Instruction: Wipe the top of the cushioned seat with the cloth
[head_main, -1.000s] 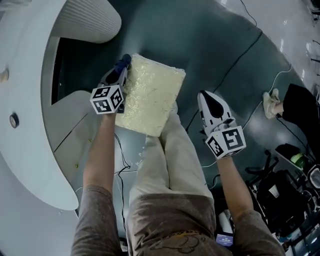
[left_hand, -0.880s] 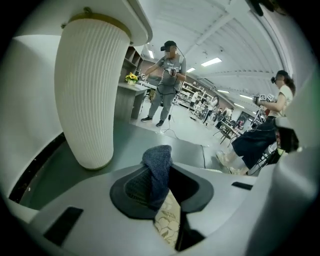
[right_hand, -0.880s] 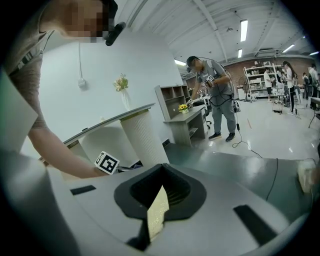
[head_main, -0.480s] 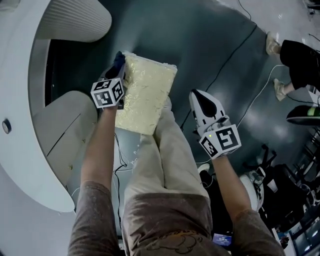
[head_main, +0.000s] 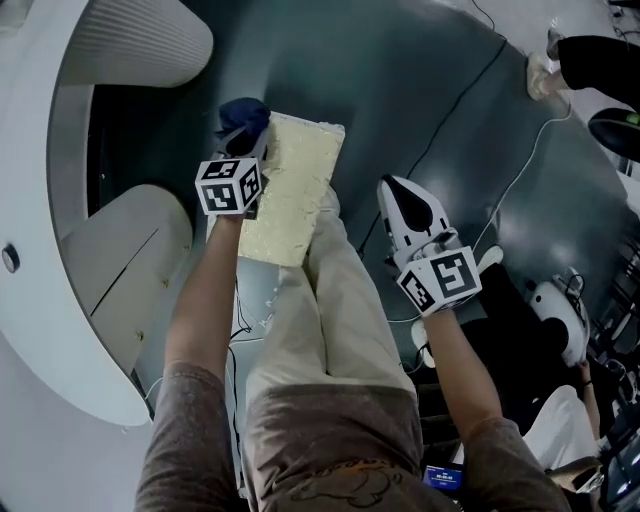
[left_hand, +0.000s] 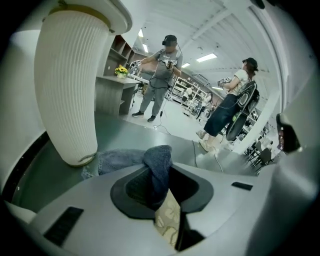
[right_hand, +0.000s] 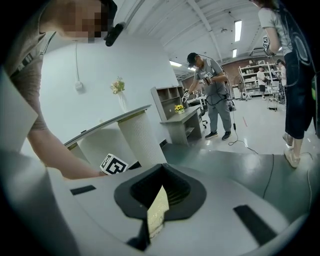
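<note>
A cream patterned cushioned seat lies below me in the head view, in front of my leg. My left gripper sits over its left far corner, shut on a blue cloth. In the left gripper view the cloth is bunched between the jaws of the left gripper and trails out to the left. My right gripper hangs over the dark floor to the right of the seat, jaws together with nothing held. In the right gripper view, the right gripper points toward the left arm.
A white curved structure with a ribbed column stands at the left, close to the seat. Cables run over the dark floor. Several people stand further off. A chair and gear crowd the right side.
My left gripper with the cloth has shifted right and toward the far end of the seat's left edge. The right gripper has barely moved. The view has swung, bringing new clutter in at right.
</note>
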